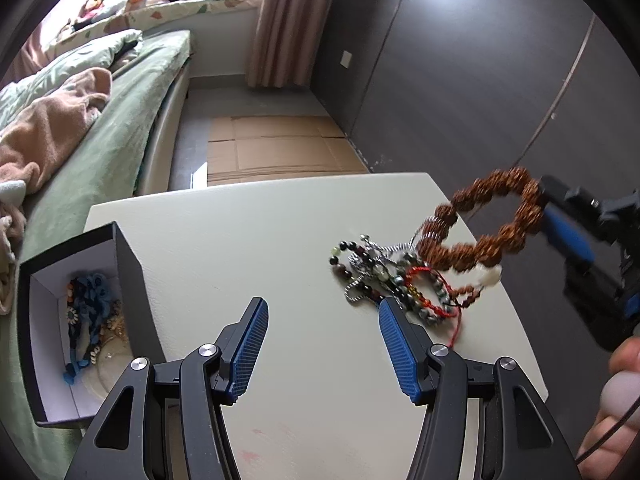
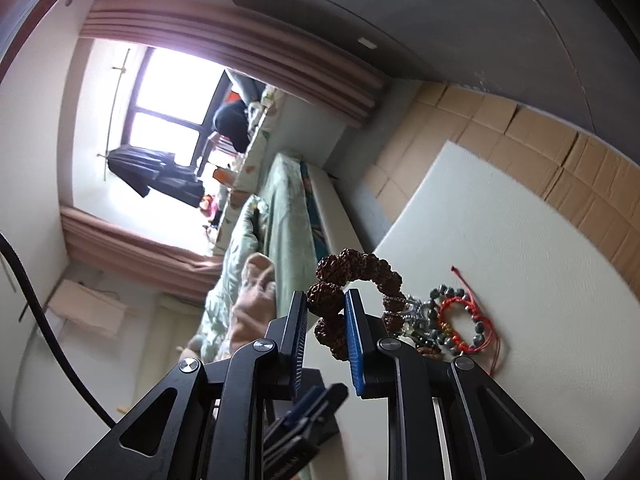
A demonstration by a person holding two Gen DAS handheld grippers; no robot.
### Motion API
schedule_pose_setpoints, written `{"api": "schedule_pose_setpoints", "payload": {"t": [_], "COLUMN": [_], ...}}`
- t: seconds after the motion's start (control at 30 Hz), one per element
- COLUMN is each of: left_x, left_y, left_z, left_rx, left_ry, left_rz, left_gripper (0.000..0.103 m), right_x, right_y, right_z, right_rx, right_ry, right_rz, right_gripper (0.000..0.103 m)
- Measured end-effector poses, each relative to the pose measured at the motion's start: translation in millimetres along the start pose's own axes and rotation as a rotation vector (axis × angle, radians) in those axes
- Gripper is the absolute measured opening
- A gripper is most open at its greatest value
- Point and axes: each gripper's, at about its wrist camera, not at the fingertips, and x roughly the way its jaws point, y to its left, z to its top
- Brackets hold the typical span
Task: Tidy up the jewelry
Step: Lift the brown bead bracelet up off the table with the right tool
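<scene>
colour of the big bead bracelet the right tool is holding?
Reddish-brown, knobbly beads: the bracelet shows sharpest in the right wrist view, clamped in the right tool.

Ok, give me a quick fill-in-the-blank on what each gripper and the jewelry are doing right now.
1. The right gripper has its jaws shut on the brown ____ bracelet, lifted off the table.
2. The left gripper has its jaws open and holds ____.
3. The red cord bracelet lies in the pile on the ____.
4. The black box already holds some ____.

Missing words: beaded; nothing; table; jewelry
</scene>
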Motion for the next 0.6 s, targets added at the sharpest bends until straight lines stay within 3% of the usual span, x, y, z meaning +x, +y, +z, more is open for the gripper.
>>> {"api": "schedule_pose_setpoints", "payload": {"t": [0.4, 0.6], "left_x": [30, 45], "left_y": [-36, -49], "left_z": [-19, -26], "left_rx": [0.125, 0.167], "left_ry": [0.076, 0.104], "left_rz": [0.006, 0.0], "left_gripper": [0.059, 0.059], "right_x": [-36, -41], "right_y": [-9, -9], "right_z": [8, 9], "right_rx": [0.011, 0.023], "right_ry": [-0.07, -0.069], "right_rz": [-0.113, -0.097], "right_gripper": [0.02, 0.02]}}
